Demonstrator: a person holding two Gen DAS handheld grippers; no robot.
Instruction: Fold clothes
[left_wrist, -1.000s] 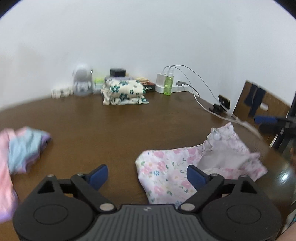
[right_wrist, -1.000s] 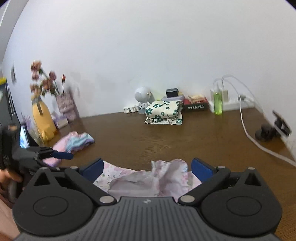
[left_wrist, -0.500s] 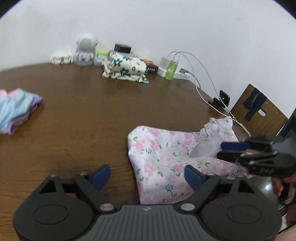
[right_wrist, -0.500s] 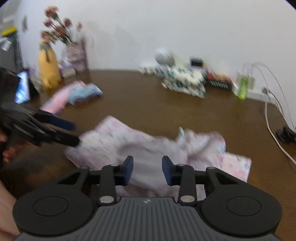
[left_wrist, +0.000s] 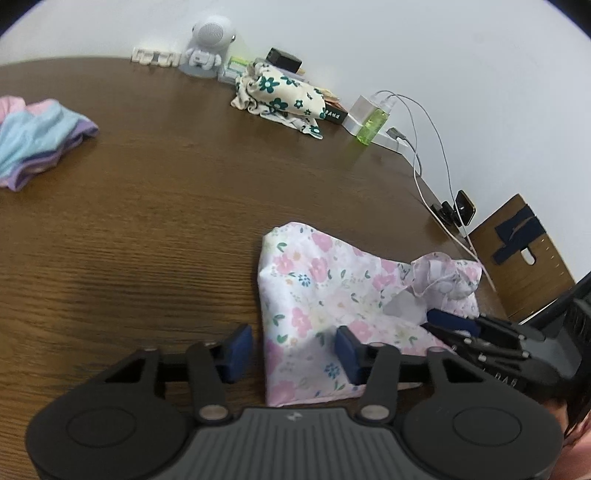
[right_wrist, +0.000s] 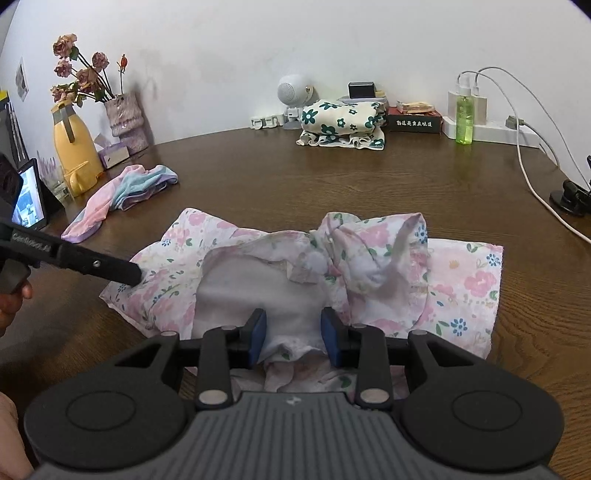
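A pink floral garment (left_wrist: 314, 288) (right_wrist: 461, 280) lies crumpled on the brown table (left_wrist: 147, 221), its white lining turned up. My left gripper (left_wrist: 291, 350) straddles the garment's near left corner. Its jaws are closing: one pad rests on the cloth, the other stands on bare wood just off the edge. In the right wrist view the left gripper (right_wrist: 133, 275) touches that corner with its tip. My right gripper (right_wrist: 293, 338) is low over the near hem, narrowed, with a ridge of white lining between its pads and no clear pinch. The right gripper (left_wrist: 439, 321) also shows from the left.
A folded green-flowered cloth (right_wrist: 343, 122) and a green bottle (right_wrist: 464, 118) stand by the back wall. A pastel cloth (right_wrist: 136, 188) lies at the left near a yellow jug (right_wrist: 74, 147) and a tablet (right_wrist: 29, 199). White cables (right_wrist: 528, 177) trail at the right; a chair (left_wrist: 524, 251) stands beyond.
Both grippers have sunk onto the floral garment. The right jaws went from wide to narrow, and the left jaws have drawn in around the corner. The left view has rolled.
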